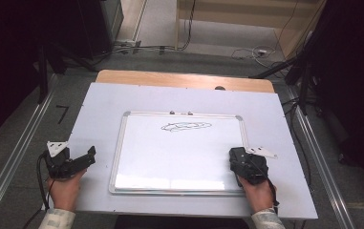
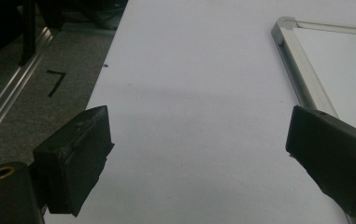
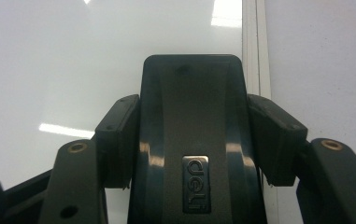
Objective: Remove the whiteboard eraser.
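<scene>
"deli" badge on black eraser [image 3: 192, 140]; taped "7" on floor [image 2: 56, 81].

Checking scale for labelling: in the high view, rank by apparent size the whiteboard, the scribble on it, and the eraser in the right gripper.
1. whiteboard
2. scribble
3. eraser, unsure: the right gripper hides much of it.

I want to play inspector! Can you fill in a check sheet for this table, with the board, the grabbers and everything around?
Surface: white table top, wood edge at the far side.
Job's things: whiteboard lies flat, a black scribble near its top; dark eraser over its lower right corner.
Clutter: nothing seen.
Grippers: left gripper open, over bare table top left of the whiteboard; right gripper shut on the eraser.
Cables: one trails from the left gripper; more on the floor behind.
Surroundings: grey floor, metal rails, dark stands.
</scene>
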A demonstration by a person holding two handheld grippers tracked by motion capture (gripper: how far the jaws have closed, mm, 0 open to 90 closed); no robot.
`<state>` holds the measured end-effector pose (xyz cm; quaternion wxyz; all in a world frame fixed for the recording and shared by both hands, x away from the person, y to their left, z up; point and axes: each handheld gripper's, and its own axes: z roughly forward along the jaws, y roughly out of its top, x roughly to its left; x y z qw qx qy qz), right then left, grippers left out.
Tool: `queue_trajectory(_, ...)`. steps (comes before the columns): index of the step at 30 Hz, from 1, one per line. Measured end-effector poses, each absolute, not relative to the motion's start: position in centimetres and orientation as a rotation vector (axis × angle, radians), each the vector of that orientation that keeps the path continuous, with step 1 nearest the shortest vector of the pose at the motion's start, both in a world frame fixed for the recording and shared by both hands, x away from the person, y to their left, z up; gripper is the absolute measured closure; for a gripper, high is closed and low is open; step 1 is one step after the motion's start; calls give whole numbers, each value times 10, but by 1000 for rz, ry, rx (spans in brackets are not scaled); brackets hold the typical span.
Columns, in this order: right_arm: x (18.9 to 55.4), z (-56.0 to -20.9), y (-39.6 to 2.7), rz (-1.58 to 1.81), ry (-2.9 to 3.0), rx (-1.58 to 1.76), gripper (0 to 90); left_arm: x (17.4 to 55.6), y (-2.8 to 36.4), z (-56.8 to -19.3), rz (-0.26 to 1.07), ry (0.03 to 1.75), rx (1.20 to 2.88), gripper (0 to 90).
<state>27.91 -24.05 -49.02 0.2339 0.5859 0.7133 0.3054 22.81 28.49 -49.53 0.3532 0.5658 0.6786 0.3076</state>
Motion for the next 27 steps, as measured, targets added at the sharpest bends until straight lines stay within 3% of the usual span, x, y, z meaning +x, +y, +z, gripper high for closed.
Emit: queue_trajectory(27, 273, -468, -241, 927, 1933, 1516, 386, 228, 286, -495, 795, 1755, 1455, 85)
